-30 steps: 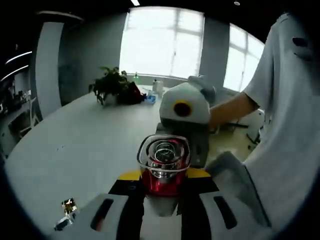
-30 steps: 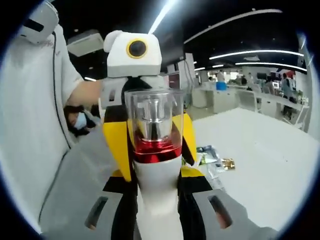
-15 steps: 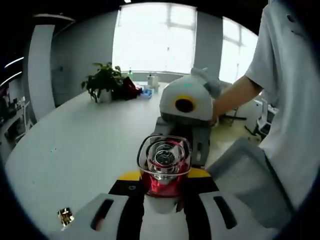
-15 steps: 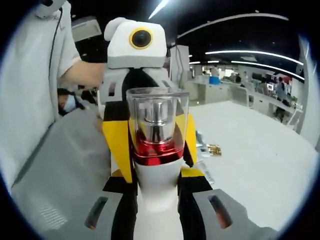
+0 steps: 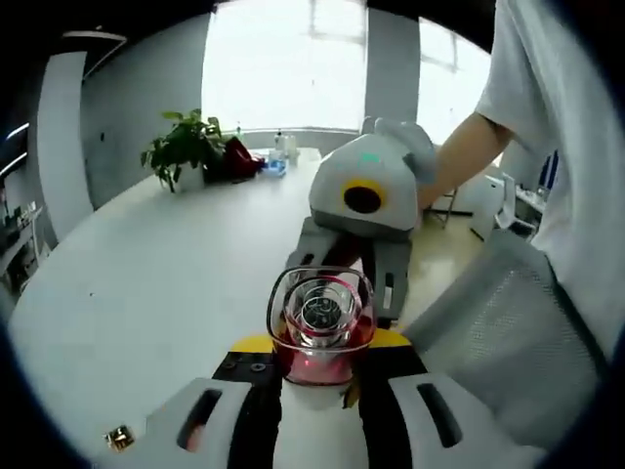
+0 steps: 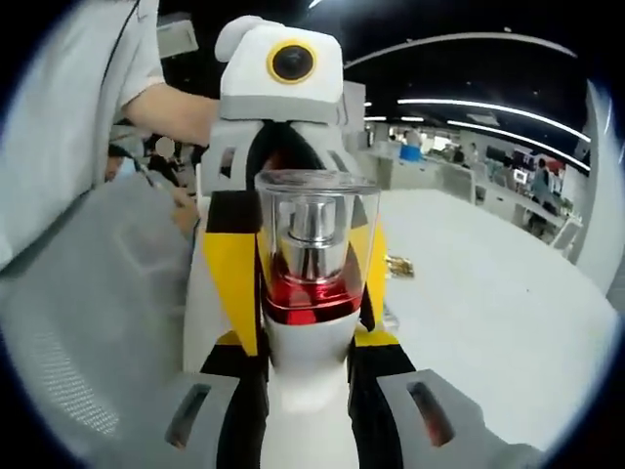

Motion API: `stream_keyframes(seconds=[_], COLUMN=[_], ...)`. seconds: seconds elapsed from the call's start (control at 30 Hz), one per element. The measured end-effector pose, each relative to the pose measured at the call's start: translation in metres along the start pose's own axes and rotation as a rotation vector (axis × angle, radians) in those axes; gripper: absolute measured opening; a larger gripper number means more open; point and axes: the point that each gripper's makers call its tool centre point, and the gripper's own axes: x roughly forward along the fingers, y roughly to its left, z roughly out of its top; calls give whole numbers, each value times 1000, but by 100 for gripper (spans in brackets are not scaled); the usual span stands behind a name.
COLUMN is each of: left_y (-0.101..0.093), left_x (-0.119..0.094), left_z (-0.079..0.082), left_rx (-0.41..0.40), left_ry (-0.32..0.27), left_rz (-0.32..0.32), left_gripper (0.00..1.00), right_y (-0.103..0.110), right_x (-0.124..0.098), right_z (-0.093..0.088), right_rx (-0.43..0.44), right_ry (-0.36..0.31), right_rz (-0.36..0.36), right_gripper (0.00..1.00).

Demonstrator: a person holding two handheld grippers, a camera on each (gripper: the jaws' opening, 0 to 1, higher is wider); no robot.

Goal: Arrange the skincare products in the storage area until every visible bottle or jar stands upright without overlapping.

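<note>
1. Left gripper view: left gripper (image 5: 314, 386) and right gripper (image 5: 363, 256) both clamp bottle (image 5: 320, 332), seen cap-on above white table (image 5: 146, 283); plant (image 5: 181, 149) far back.
2. Right gripper view: bottle (image 6: 314, 269) side-on, red band, grey fabric (image 6: 88, 293) alongside.

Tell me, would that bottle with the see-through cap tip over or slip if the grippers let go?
Probably. The bottle looks tall and narrow, so it may tip easily. Its clear cap and white body look smooth and glossy, likely slippery. The cap looks like hard plastic or glass, so it might crack if dropped.
</note>
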Motion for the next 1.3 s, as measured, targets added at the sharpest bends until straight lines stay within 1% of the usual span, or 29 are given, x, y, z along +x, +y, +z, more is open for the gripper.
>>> stream_keyframes(seconds=[0.2,0.47,0.57,0.73,0.97,1.17,1.3], left_y=[11,27,37,45,50,58,57], left_x=[10,19,21,21,21,20,20], left_z=[-8,-13,-13,-10,-7,-8,-8], left_rx=[-13,-24,-19,9,23,11,5], left_ry=[15,21,16,16,-7,-22,-25], left_rz=[-6,-1,5,9,17,27,29], left_gripper=[26,26,26,26,27,27,27], right_y=[-11,-26,-34,-45,-53,-58,-59], right_x=[6,10,10,13,15,16,16], right_z=[-14,-23,-22,-22,-22,-23,-24], right_rx=[1,-10,-11,-27,-45,-54,-55], right_ry=[13,22,10,7,6,5,6], right_rz=[5,3,-6,-25,-27,-28,-26], right_gripper=[30,30,30,30,30,30,30])
